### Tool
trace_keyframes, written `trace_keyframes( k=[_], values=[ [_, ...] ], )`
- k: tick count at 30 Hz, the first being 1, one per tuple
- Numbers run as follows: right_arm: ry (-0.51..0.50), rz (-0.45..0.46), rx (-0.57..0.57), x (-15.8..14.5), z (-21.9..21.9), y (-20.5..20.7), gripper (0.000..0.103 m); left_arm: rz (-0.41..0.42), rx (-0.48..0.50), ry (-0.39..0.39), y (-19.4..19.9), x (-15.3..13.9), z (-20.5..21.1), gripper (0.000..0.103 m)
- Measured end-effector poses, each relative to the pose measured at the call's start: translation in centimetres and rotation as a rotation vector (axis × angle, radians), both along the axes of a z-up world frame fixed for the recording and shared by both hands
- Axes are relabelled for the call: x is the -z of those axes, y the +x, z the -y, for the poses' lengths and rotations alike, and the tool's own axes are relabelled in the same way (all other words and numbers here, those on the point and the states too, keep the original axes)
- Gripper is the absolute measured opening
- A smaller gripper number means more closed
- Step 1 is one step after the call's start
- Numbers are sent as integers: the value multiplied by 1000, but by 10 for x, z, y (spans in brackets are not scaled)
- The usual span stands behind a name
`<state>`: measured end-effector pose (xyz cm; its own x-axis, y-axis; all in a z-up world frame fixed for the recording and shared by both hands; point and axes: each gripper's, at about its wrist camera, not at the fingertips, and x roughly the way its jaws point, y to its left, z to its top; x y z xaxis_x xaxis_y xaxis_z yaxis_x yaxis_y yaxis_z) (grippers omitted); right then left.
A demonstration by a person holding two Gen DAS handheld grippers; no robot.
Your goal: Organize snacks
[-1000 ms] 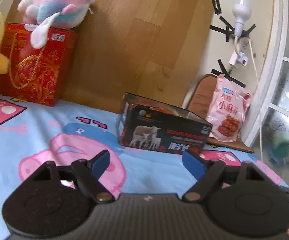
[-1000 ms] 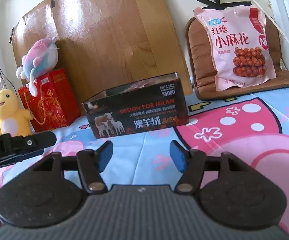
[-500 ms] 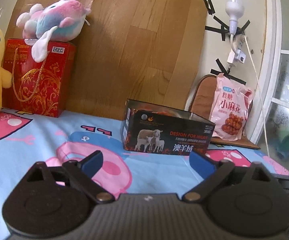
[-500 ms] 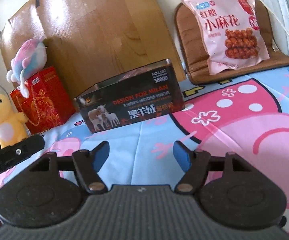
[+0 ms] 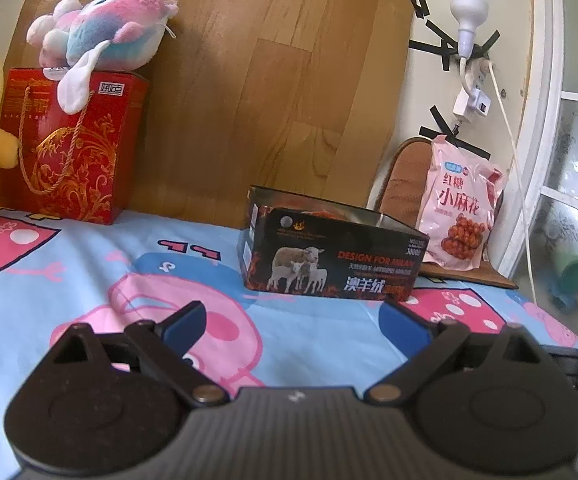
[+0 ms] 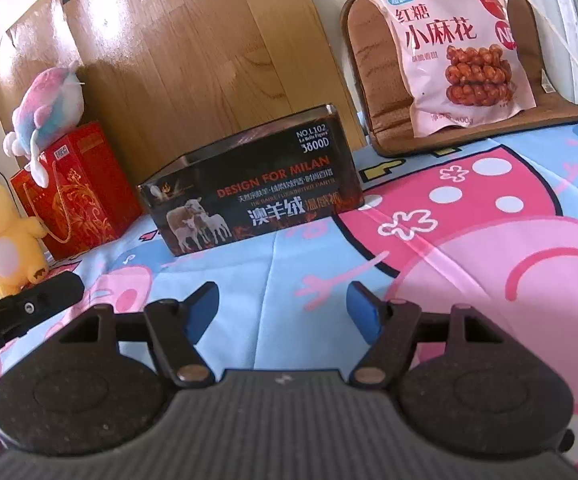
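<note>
While empty: both hand-held grippers [image 5: 295,326] [image 6: 283,308].

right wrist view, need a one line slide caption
Open right gripper hovers empty over the cartoon-print sheet, facing a black open-top sheep-print box and a pink snack bag propped on a brown cushion.

1. The black box [image 6: 249,200] read "DESIGN FOR MILAN", "NO.L102", "3800D" and "澳羊绒".
2. The pink snack bag [image 6: 453,44] read "红糖 小麻花".
3. The red gift bag [image 5: 69,148] bore a white label too small to read.
</note>
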<state>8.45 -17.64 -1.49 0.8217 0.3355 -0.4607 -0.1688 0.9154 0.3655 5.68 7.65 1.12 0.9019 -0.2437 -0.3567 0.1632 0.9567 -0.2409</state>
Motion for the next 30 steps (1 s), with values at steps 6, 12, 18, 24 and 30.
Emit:
trace_keyframes(
  k=[6, 12, 18, 24, 30],
  values=[
    [-12, -11, 1, 1, -1, 1, 73, -10, 12, 4, 1, 0, 0, 96],
    [-15, -15, -1, 1, -2, 2, 73, -16, 21, 6, 2, 0, 1, 97],
    [-16, -16, -1, 1, -2, 2, 73, -20, 26, 7, 2, 0, 1, 97],
    [-16, -16, -1, 0, -2, 2, 73, -20, 26, 7, 2, 0, 1, 98],
    [-16, -16, -1, 0, -2, 2, 73, -21, 26, 8, 3, 0, 1, 98]
  ],
)
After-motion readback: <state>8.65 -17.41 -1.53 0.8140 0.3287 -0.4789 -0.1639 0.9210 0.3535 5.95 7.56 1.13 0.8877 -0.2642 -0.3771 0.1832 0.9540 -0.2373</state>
